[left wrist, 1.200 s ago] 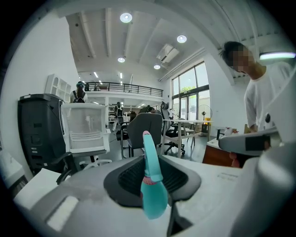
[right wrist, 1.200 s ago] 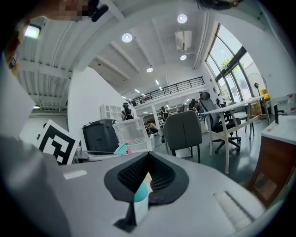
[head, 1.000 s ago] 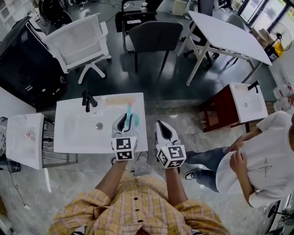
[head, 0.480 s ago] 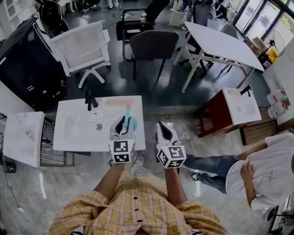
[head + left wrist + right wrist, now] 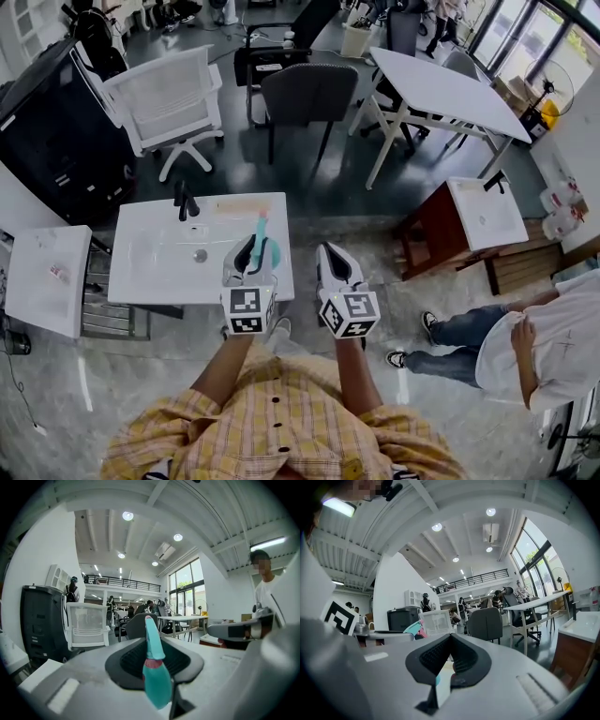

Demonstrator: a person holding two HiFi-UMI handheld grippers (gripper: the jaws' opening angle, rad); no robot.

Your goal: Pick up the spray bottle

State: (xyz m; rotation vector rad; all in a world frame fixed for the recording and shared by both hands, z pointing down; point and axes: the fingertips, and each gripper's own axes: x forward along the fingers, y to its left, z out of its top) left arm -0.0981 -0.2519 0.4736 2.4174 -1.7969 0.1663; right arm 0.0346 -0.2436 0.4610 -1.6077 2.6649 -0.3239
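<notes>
A black faucet (image 5: 184, 200) is standing on the white bench (image 5: 150, 277); a bystander (image 5: 534, 347) is standing at right. Your left gripper's (image 5: 253, 255) fingers are clamping the spray bottle (image 5: 262, 232) above the bench's right end — teal, reddish collar, nozzle pointing away. Your right gripper's (image 5: 335, 266) fingers are resting closed, empty.

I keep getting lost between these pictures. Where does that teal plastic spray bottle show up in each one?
Head view: the teal plastic spray bottle sits just left of centre.
Left gripper view: the bottle is at bottom centre, between the jaws.
Right gripper view: only the bottle's teal and pink tip shows, left of centre.
Shared landmark: the white mesh-backed office chair.
</notes>
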